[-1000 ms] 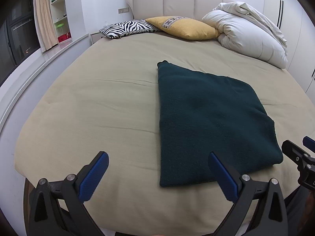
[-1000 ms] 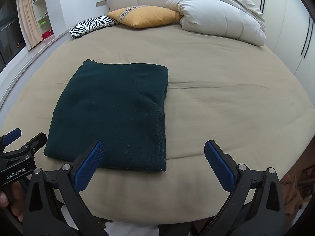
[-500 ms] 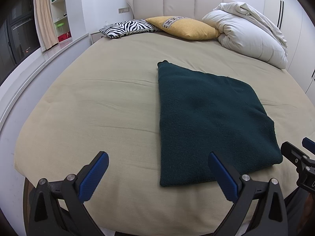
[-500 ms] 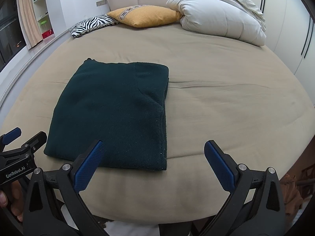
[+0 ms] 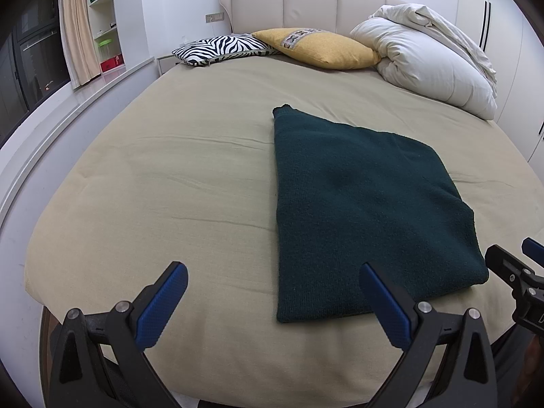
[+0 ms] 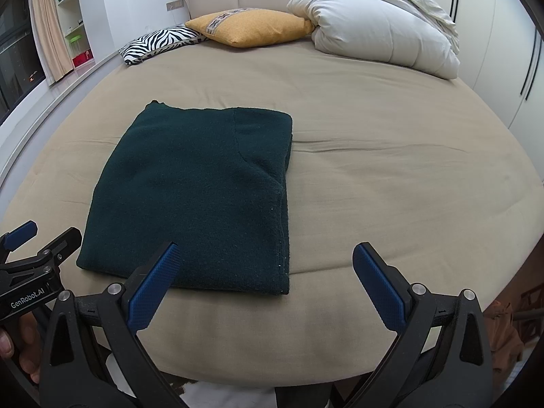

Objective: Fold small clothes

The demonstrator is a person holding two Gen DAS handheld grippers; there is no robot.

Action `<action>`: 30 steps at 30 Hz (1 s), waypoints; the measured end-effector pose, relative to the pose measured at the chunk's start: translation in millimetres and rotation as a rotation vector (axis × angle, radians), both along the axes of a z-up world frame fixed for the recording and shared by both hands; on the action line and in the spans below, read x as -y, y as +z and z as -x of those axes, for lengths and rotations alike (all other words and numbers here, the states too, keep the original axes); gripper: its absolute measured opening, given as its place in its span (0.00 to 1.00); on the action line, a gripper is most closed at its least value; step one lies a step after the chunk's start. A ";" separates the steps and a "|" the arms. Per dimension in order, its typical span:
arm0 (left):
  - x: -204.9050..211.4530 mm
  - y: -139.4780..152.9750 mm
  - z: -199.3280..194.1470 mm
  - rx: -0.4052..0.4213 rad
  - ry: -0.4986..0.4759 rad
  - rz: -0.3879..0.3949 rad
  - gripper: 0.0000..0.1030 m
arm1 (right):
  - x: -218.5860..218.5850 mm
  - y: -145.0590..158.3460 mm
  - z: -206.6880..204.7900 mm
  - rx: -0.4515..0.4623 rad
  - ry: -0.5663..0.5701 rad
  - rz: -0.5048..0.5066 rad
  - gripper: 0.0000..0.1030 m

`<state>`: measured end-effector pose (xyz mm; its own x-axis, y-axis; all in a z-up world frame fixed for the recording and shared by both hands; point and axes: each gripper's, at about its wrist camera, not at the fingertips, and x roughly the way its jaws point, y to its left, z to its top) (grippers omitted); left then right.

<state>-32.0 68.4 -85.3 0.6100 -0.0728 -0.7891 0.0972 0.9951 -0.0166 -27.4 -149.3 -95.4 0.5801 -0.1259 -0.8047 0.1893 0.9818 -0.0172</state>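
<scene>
A dark green knitted garment (image 5: 367, 204) lies folded into a flat rectangle on the beige bed (image 5: 170, 176). Seen from the right wrist, the same garment (image 6: 200, 190) sits left of centre on the bed (image 6: 391, 170). My left gripper (image 5: 272, 302) hovers open over the bed's near edge, its right finger just in front of the garment's near left corner. My right gripper (image 6: 263, 284) is open too, held at the near edge by the garment's near right corner. Neither gripper holds anything. Each gripper shows at the edge of the other's view.
A zebra pillow (image 5: 221, 49), a yellow pillow (image 5: 319, 49) and a bundled white duvet (image 5: 428, 64) lie by the headboard. A white ledge (image 5: 61, 108) curves along the left. Wardrobe doors (image 6: 503, 51) stand on the right. A person's hand (image 6: 20, 343) holds the left gripper.
Hardly anything has moved. Both grippers have stayed open near the bed's front edge, with only a slight drift of the views.
</scene>
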 end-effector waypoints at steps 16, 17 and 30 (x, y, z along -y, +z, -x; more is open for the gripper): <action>-0.2 0.7 0.2 0.001 0.000 0.002 1.00 | 0.7 1.0 -0.4 0.001 0.001 0.000 1.00; -0.2 0.6 0.2 0.001 0.000 0.002 1.00 | 0.9 1.0 -0.4 0.001 0.001 0.000 1.00; 1.5 1.5 1.4 0.001 0.002 0.003 1.00 | 1.2 1.3 -0.2 0.002 0.002 0.000 1.00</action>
<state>-33.4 66.9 -83.8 0.6109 -0.0739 -0.7883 0.0949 0.9953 -0.0198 -27.2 -150.5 -94.2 0.5820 -0.1251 -0.8035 0.1875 0.9821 -0.0170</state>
